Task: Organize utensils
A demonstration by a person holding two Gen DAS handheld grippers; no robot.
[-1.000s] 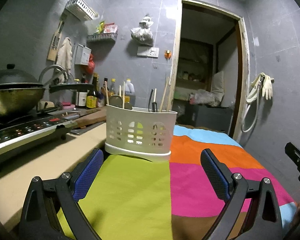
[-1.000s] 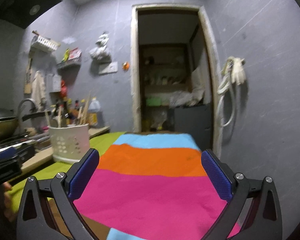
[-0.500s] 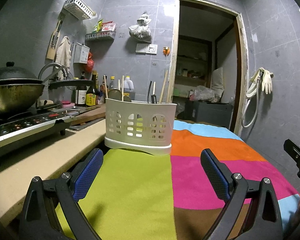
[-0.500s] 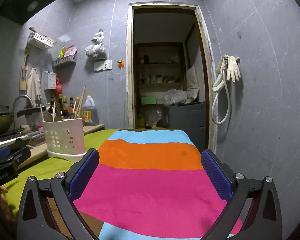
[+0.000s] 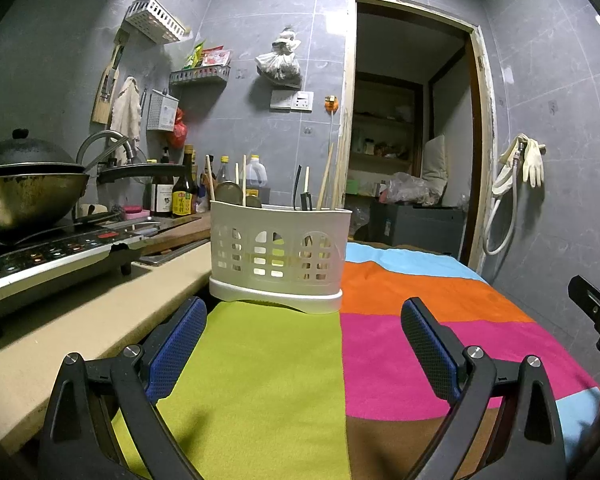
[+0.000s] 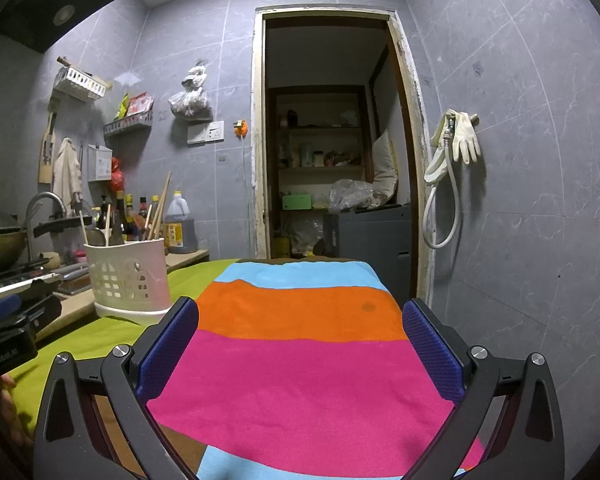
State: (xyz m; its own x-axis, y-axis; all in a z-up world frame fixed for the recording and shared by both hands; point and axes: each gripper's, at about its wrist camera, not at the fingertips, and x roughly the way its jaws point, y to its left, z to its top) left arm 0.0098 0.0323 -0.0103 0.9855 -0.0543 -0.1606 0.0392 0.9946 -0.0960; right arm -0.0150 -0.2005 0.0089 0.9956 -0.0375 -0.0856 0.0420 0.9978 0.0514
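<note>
A white perforated utensil holder stands on the striped cloth, straddling its green and orange bands. Chopsticks, a spoon and a dark-handled utensil stick out of it. My left gripper hovers open just in front of the holder, with nothing between its blue pads. In the right wrist view the holder sits at the left. My right gripper is open over the pink band, empty. The left gripper's body shows at that view's left edge.
A wok sits on an induction cooker at the left counter. Sauce bottles and an oil jug stand behind the holder. An open doorway lies beyond the table. Gloves and a hose hang on the right wall.
Both views have tilted slightly upward and the holder now appears a little higher in frame. Both grippers stayed open and empty.
</note>
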